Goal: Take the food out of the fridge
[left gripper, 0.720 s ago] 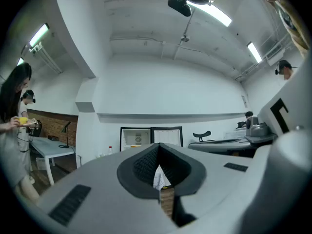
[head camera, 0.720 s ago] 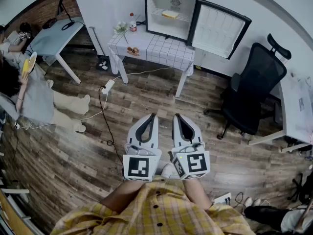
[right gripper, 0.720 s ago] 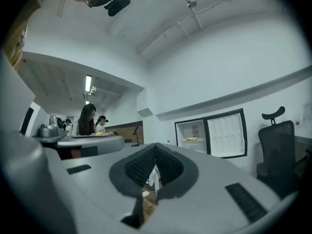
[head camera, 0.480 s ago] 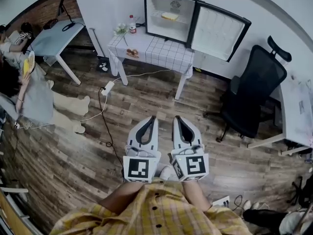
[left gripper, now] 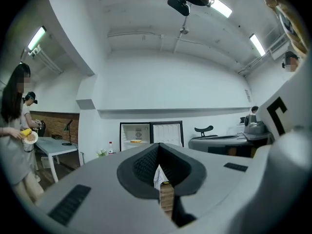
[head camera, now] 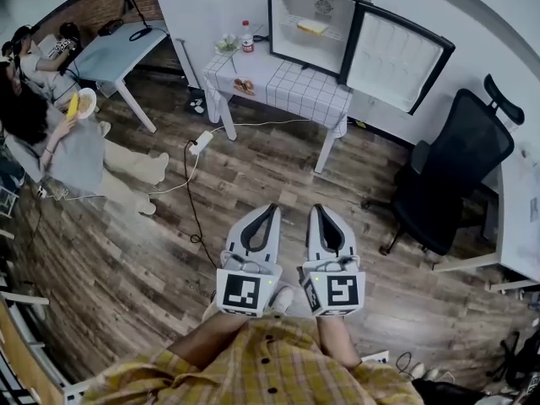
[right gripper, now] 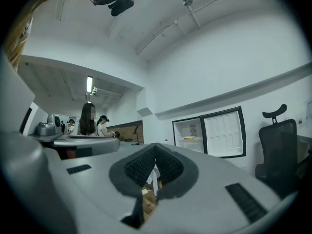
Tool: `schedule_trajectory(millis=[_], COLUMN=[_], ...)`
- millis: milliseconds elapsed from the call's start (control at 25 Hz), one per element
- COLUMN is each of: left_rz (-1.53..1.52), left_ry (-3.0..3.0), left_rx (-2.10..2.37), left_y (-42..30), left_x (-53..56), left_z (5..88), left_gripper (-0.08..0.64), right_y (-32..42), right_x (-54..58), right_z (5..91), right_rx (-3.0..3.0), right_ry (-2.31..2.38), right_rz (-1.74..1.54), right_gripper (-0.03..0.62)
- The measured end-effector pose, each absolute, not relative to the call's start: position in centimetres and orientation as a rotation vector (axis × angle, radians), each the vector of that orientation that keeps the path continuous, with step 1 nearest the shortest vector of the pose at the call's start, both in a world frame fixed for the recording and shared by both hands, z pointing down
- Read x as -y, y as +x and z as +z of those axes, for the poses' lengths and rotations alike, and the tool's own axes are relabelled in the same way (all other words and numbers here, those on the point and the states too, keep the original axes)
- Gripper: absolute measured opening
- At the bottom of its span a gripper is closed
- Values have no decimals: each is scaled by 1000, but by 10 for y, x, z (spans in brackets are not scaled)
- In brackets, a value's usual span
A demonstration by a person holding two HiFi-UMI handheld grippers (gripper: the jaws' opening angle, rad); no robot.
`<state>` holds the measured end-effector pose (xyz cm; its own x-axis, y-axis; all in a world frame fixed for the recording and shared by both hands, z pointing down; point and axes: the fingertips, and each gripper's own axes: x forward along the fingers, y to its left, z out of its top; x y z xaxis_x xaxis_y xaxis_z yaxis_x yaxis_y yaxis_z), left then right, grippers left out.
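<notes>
A small fridge (head camera: 297,47) stands open on a table with a checked cloth (head camera: 295,91) at the far wall, its door (head camera: 401,62) swung out to the right. A yellow piece of food (head camera: 312,26) lies on the upper shelf. My left gripper (head camera: 272,207) and right gripper (head camera: 316,208) are held side by side over the wooden floor, well short of the table, both level, shut and empty. The left gripper view shows the fridge (left gripper: 135,135) and food (left gripper: 136,141) far ahead, as does the right gripper view: fridge (right gripper: 190,135), food (right gripper: 189,138).
A black office chair (head camera: 456,167) stands right of the table. On the cloth are a bottle (head camera: 246,36) and a small snack (head camera: 245,85). A power strip with cables (head camera: 201,142) lies on the floor. A person holding a bowl (head camera: 51,133) sits by a grey desk (head camera: 118,45).
The head view has shifted, so the fridge and table sit a little further right and the people at left show more. Both grippers stay side by side and shut.
</notes>
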<state>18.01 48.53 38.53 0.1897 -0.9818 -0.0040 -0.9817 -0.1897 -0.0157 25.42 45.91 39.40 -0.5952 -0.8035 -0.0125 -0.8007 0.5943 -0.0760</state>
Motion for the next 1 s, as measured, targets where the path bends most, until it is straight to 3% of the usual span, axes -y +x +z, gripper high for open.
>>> schedule_trajectory(millis=[400, 1000], left_rz=[28, 100], left_ry=[-2424, -2486], left_rx=[-2026, -1946], left_y=[167, 63], left_x=[-432, -266], left_z=[397, 379], left_gripper=[7, 6], right_y=[242, 140], right_x=[-407, -249], right_z=[410, 390], right_rx=[-2785, -2745], right_ry=[-1382, -1468], right_rz=[-155, -115], right_gripper=[6, 6])
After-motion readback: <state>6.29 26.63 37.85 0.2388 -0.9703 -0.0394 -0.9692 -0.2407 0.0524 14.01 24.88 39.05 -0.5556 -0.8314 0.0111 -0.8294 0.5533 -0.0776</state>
